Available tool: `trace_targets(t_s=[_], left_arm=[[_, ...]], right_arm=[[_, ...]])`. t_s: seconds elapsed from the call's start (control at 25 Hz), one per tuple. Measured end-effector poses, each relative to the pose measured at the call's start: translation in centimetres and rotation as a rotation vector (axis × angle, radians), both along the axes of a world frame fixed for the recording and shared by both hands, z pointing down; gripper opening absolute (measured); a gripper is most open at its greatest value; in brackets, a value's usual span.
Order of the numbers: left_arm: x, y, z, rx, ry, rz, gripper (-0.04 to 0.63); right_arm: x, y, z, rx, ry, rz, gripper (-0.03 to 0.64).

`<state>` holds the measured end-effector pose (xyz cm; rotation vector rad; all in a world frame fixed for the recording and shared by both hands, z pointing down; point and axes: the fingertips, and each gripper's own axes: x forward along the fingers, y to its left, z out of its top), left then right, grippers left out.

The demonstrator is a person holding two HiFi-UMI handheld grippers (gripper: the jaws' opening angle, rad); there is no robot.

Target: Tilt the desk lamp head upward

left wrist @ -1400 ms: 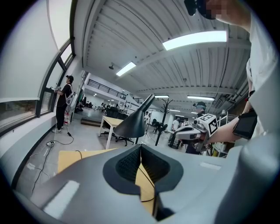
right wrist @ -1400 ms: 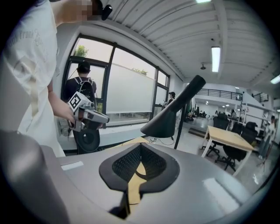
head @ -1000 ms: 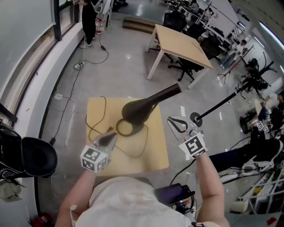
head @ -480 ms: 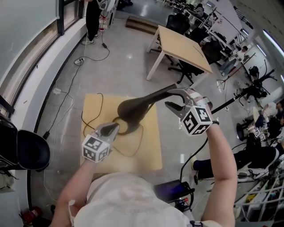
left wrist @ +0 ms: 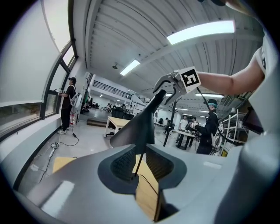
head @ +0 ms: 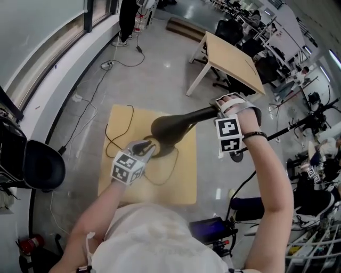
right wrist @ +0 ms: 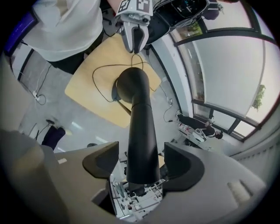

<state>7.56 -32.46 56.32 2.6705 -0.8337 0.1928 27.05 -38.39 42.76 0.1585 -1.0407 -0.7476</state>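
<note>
A black desk lamp stands on a small wooden table point(head: 123, 178). Its long cone-shaped head point(head: 178, 122) lies nearly level, narrow end to the right. My left gripper point(head: 148, 147) is at the lamp's foot. Its jaws have just been opening, and the thin stem point(left wrist: 138, 162) runs between them with a gap on each side. My right gripper point(head: 219, 105) is at the head's narrow end. Its jaws have also just been opening and now stand wide around the head point(right wrist: 140, 131) without pressing on it.
The lamp's black cable point(head: 114, 143) loops over the small table. A larger wooden table point(head: 234, 58) and office chairs stand beyond. A black chair point(head: 43, 169) is at the left, a stand point(head: 290, 125) at the right, and a person point(head: 130, 16) by the windows.
My right gripper swung in from the table's right side to the head's narrow end, rolled over and opened. My left gripper moved forward to the lamp's foot and opened a little.
</note>
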Motion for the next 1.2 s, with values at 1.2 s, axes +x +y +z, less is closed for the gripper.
trace_targets(t_s=[1.2], left_arm=[[3.3, -2.0, 4.1, -0.215, 0.050, 0.056, 0.169]], right_arm=[[0.8, -1.3, 1.2, 0.108, 0.002, -0.017, 0.236]])
